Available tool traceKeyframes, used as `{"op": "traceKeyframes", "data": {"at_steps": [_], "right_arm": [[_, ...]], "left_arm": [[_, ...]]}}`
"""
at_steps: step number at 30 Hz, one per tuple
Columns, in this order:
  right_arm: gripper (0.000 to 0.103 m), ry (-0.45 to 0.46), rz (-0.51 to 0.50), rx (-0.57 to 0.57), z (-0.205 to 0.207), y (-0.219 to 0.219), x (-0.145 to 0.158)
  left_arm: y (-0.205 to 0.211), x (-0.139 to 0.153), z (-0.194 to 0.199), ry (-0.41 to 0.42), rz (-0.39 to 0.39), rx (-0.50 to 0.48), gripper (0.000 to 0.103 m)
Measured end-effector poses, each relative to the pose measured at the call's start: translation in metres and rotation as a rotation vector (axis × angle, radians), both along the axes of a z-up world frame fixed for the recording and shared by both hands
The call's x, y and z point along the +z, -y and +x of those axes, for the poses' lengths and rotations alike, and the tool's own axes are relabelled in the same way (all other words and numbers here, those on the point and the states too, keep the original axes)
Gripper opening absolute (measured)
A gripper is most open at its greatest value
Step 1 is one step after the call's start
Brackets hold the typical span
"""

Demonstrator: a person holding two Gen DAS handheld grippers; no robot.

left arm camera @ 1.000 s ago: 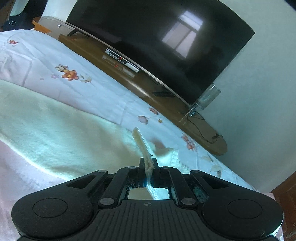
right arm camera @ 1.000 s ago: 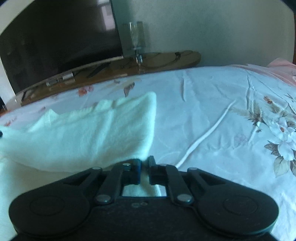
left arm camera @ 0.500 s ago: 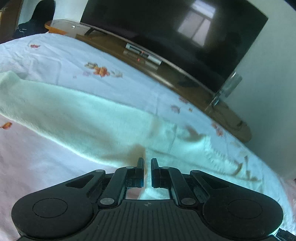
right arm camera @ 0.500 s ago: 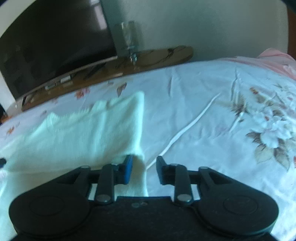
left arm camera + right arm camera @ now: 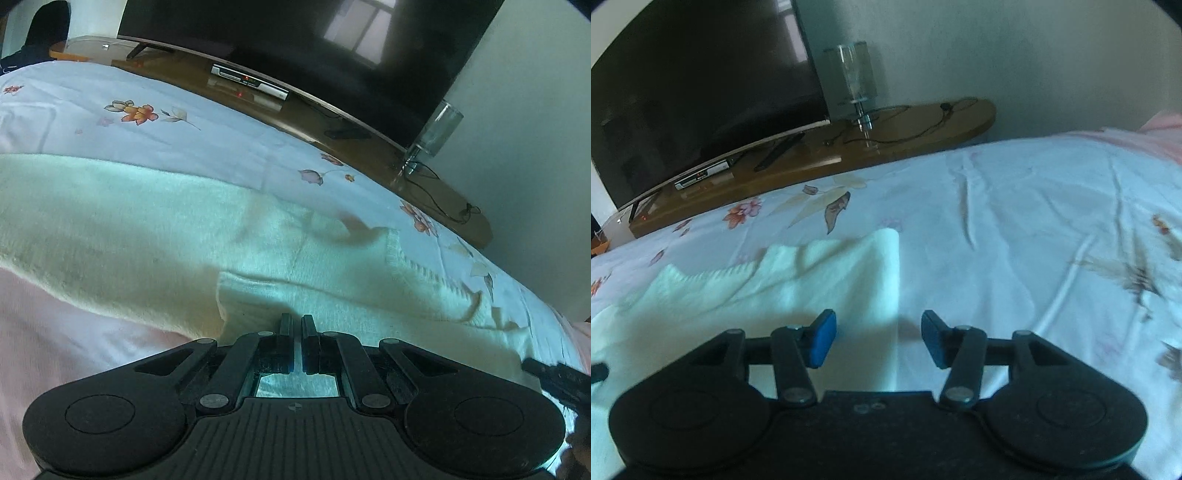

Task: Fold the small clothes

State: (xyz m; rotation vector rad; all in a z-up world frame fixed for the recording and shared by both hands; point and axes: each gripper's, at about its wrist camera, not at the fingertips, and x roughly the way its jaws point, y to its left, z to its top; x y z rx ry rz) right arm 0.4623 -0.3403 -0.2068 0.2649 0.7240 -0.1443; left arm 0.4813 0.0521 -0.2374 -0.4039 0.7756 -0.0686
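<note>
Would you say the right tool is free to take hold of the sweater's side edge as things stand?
Probably yes: the right tool has just been opening, nothing lies between its jaws, and the sweater edge runs flat on the bedsheet just ahead of the gap.

sweater (image 5: 147, 221): cream, ribbed | bedsheet (image 5: 1015, 206): white, floral | TV (image 5: 314, 40): black | pads (image 5: 823, 338): blue

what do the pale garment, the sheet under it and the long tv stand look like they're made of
Pale garment: looks like a soft knit, wool or acrylic; fuzzy nap and a ribbed edge show.
Sheet: thin woven cloth, probably cotton; matte, sharp creases, printed flowers.
TV stand: wood or wood veneer with a glossy finish; brown, and it mirrors the lamp base.
</note>
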Motion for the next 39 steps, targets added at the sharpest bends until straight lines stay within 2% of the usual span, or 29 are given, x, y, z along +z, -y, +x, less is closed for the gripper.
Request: {"op": "traceKeyframes", "data": {"at_steps": [2, 4, 7, 10, 13, 14, 15, 16, 17, 22, 24, 27, 30, 36, 39], "right_arm": [[0.044, 0.01, 0.029, -0.015, 0.014, 0.008, -0.004], [0.011, 0.018, 0.041, -0.03, 0.022, 0.014, -0.005], [0.007, 0.024, 0.043, -0.025, 0.023, 0.018, -0.003], [0.001, 0.018, -0.064, -0.068, 0.018, 0.02, -0.01], [0.004, -0.006, -0.064, -0.074, 0.018, 0.024, -0.008], [0.01, -0.003, -0.076, -0.076, 0.015, 0.021, -0.005], [0.021, 0.01, -0.085, -0.08, 0.011, 0.019, 0.0], [0.026, 0.028, -0.086, -0.069, 0.005, 0.014, 0.007], [0.027, 0.039, -0.088, -0.053, 0.0, 0.009, 0.013], [0.038, 0.067, -0.09, 0.119, -0.022, -0.05, 0.032], [0.044, 0.048, -0.095, 0.196, -0.026, -0.081, 0.029], [0.044, 0.037, -0.101, 0.28, -0.032, -0.122, 0.025], [0.044, 0.017, -0.058, 0.326, -0.028, -0.154, 0.024], [0.044, 0.016, -0.041, 0.401, -0.025, -0.215, 0.026], [0.044, 0.006, -0.033, 0.428, -0.022, -0.238, 0.023]], "left_arm": [[0.003, 0.001, 0.001, 0.009, 0.027, -0.009, 0.005], [0.006, 0.0, 0.001, 0.017, 0.044, -0.014, 0.005], [0.007, 0.001, 0.003, 0.015, 0.048, -0.013, 0.005], [0.006, -0.001, 0.004, 0.018, 0.056, -0.015, 0.005], [0.007, 0.003, 0.005, 0.004, 0.06, -0.019, 0.005], [0.005, 0.006, 0.004, -0.006, 0.048, -0.017, 0.005], [0.003, 0.008, 0.002, -0.015, 0.035, -0.014, 0.005], [0.001, 0.011, -0.001, -0.022, 0.027, -0.009, 0.005], [-0.003, 0.013, -0.006, -0.025, 0.022, -0.005, 0.005], [-0.028, 0.021, -0.024, -0.067, 0.005, 0.019, 0.005], [-0.042, 0.025, -0.03, -0.089, 0.032, 0.044, 0.005], [-0.07, 0.03, -0.04, -0.116, 0.053, 0.103, 0.005], [-0.108, 0.032, -0.052, -0.12, 0.013, 0.175, 0.005], [-0.189, 0.028, -0.078, -0.135, -0.024, 0.347, 0.005], [-0.227, 0.022, -0.089, -0.145, -0.067, 0.43, 0.005]]}}
